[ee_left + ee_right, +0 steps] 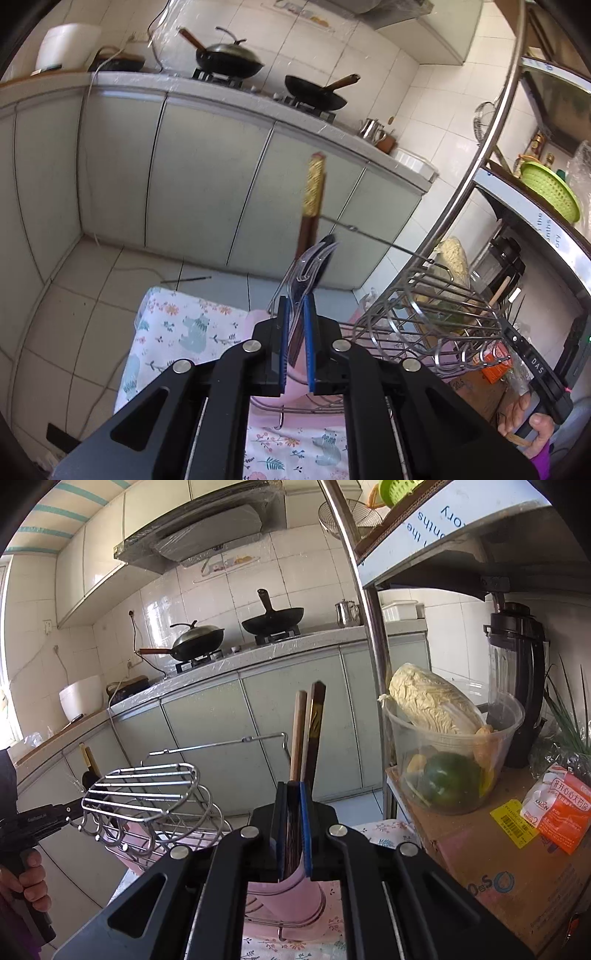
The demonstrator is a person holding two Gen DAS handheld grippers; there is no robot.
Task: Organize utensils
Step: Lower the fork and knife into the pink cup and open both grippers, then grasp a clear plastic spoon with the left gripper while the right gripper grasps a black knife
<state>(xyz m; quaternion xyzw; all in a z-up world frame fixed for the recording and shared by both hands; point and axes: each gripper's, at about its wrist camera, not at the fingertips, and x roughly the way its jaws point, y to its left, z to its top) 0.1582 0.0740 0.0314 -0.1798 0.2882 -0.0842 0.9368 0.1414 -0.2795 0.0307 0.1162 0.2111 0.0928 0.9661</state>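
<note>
Between both claws' pads, apparently clamped: chopsticks (301, 746).

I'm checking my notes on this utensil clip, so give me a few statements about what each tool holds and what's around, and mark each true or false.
1. The left tool grips clear plastic forks with dark chopsticks. True.
2. The right tool is open and empty. False: it is shut on chopsticks.
3. A wire rack sits between the two tools. True.
4. Both woks on the stove have lids. False: only the lidded wok has one; the other wok is uncovered.
5. The cabbage lies on the floor. False: it sits in a clear tub on the shelf.
</note>
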